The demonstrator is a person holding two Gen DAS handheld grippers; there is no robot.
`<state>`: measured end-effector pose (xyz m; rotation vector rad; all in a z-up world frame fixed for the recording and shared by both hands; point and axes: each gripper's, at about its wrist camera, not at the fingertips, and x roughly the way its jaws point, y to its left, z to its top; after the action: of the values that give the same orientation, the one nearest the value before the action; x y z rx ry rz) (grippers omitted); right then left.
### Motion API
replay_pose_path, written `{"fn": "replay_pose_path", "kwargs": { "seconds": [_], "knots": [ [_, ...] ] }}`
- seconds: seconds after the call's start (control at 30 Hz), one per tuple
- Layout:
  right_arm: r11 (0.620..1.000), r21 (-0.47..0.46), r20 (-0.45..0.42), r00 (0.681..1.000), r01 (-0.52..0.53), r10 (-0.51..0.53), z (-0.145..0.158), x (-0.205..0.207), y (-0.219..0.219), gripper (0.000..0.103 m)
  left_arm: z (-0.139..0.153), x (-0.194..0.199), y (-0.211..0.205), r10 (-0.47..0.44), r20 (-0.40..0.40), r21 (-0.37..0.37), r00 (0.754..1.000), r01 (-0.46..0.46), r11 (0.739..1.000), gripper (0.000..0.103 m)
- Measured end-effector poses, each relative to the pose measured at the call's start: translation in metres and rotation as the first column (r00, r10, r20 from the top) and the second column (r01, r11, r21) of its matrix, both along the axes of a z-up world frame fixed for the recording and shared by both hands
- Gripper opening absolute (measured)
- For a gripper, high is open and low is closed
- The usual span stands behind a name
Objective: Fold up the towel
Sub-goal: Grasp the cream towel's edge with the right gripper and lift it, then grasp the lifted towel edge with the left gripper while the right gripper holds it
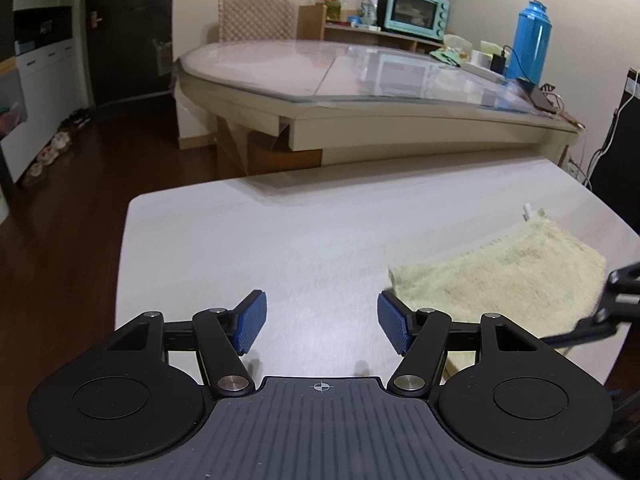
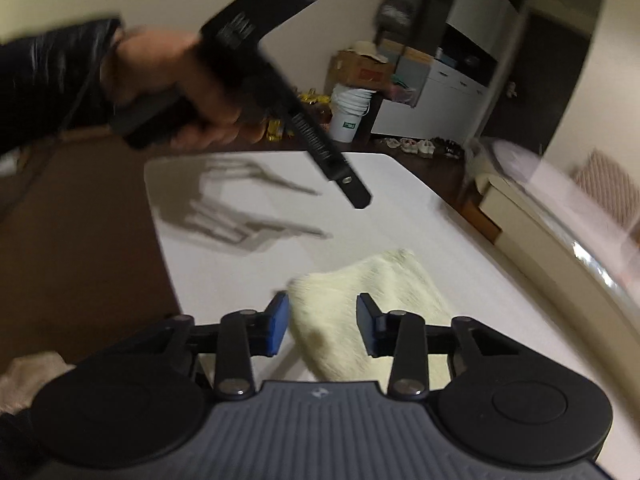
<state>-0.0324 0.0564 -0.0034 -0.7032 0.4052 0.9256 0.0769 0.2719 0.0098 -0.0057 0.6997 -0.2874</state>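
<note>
Your left claw (image 1: 322,322) hangs above the white desk (image 1: 280,240) with its blue pads (image 1: 251,320) spread wide and nothing between them; bare desk surface shows in the gap. The pale yellow towel (image 1: 500,276) lies flat on the desk, folded into a compact shape, toward the desk's right edge as the left wrist view has it, its near-left corner just beyond the right-hand pad. A small white tag (image 1: 527,212) sticks up at its far corner. Your right claw (image 2: 322,326) is also spread apart, gripping nothing, and it sits low over the towel (image 2: 360,312), so that the fabric fills most of the gap between the pads; whether the pads touch the cloth is unclear. In the right wrist view, your left hand (image 2: 172,92) holds the other tool raised above the desk (image 2: 400,208), blurred, and it casts a shadow (image 2: 240,208) near the far-left corner. Past the desk stand a glass-topped table (image 1: 340,76), a teal toaster oven (image 1: 416,12) and a blue thermos (image 1: 530,40).
</note>
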Motion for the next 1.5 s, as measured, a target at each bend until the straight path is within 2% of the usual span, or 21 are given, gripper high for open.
{"fn": "replay_pose_path", "kwargs": {
  "seconds": [0.23, 0.33, 0.37, 0.4, 0.47, 0.57, 0.63, 0.73, 0.77, 0.83, 0.97, 1.03, 1.1, 1.23, 1.33, 1.43, 1.5],
  "knots": [
    [0.987, -0.156, 0.148, 0.989, 0.036, -0.013, -0.02, -0.012, 0.042, 0.028, -0.001, -0.02, 0.02, 0.031, 0.025, -0.052, 0.999, -0.03, 0.998, 0.07],
    [0.98, -0.191, 0.194, 0.981, 0.047, -0.009, -0.024, -0.015, 0.051, 0.028, -0.003, -0.025, 0.026, 0.042, 0.03, -0.069, 0.999, -0.039, 0.997, 0.071],
    [0.979, -0.196, 0.199, 0.98, 0.047, -0.007, -0.025, -0.015, 0.053, 0.025, -0.003, -0.027, 0.028, 0.04, 0.034, -0.07, 0.999, -0.038, 0.997, 0.071],
    [0.978, -0.204, 0.198, 0.98, 0.042, -0.001, -0.027, -0.014, 0.055, 0.016, -0.003, -0.029, 0.028, 0.033, 0.039, -0.063, 0.999, -0.03, 0.998, 0.071],
    [0.978, -0.209, 0.19, 0.982, 0.028, 0.012, -0.029, -0.012, 0.056, 0.007, -0.003, -0.033, 0.025, 0.003, 0.053, -0.034, 0.999, -0.001, 0.999, 0.071],
    [0.984, -0.177, 0.161, 0.987, 0.004, 0.025, -0.024, -0.006, 0.049, 0.007, -0.001, -0.045, 0.015, -0.086, 0.083, 0.043, 0.993, 0.082, 0.996, 0.071],
    [0.991, -0.13, 0.083, 0.996, -0.019, 0.03, -0.013, -0.001, 0.038, 0.007, -0.001, -0.056, 0.003, -0.175, 0.11, 0.117, 0.978, 0.163, 0.98, 0.071],
    [0.998, -0.027, -0.092, 0.995, -0.051, 0.048, 0.014, 0.007, 0.009, 0.007, -0.002, -0.071, -0.016, -0.297, 0.139, 0.218, 0.945, 0.263, 0.94, 0.07],
    [0.999, -0.013, -0.114, 0.992, -0.053, 0.051, 0.017, 0.007, 0.005, 0.007, -0.003, -0.078, -0.025, -0.344, 0.149, 0.262, 0.927, 0.298, 0.918, 0.07],
    [0.997, 0.048, -0.227, 0.971, -0.062, 0.071, 0.032, 0.012, -0.016, 0.007, -0.004, -0.092, -0.042, -0.43, 0.161, 0.345, 0.888, 0.358, 0.868, 0.07],
    [0.989, 0.134, -0.344, 0.933, -0.061, 0.104, 0.051, 0.015, -0.051, 0.007, -0.011, -0.118, -0.073, -0.563, 0.156, 0.464, 0.812, 0.443, 0.767, 0.07],
    [0.984, 0.168, -0.383, 0.916, -0.054, 0.116, 0.058, 0.016, -0.066, 0.007, -0.015, -0.128, -0.09, -0.617, 0.144, 0.515, 0.774, 0.474, 0.714, 0.069],
    [0.978, 0.205, -0.42, 0.898, -0.044, 0.129, 0.065, 0.016, -0.085, 0.007, -0.019, -0.135, -0.102, -0.65, 0.14, 0.548, 0.747, 0.488, 0.679, 0.068],
    [0.964, 0.265, -0.466, 0.873, -0.013, 0.14, 0.073, 0.016, -0.121, 0.007, -0.025, -0.145, -0.123, -0.706, 0.133, 0.572, 0.695, 0.528, 0.628, 0.068],
    [0.959, 0.282, -0.478, 0.868, 0.005, 0.136, 0.075, 0.019, -0.136, 0.007, -0.028, -0.151, -0.134, -0.741, 0.126, 0.582, 0.659, 0.556, 0.593, 0.066],
    [0.956, 0.291, -0.486, 0.864, 0.02, 0.13, 0.074, 0.02, -0.144, 0.007, -0.033, -0.156, -0.145, -0.768, 0.105, 0.604, 0.631, 0.574, 0.554, 0.054],
    [0.953, 0.3, -0.492, 0.861, 0.027, 0.13, 0.072, 0.021, -0.148, 0.007, -0.038, -0.159, -0.153, -0.785, 0.082, 0.614, 0.614, 0.589, 0.525, 0.036]
  ]
}}
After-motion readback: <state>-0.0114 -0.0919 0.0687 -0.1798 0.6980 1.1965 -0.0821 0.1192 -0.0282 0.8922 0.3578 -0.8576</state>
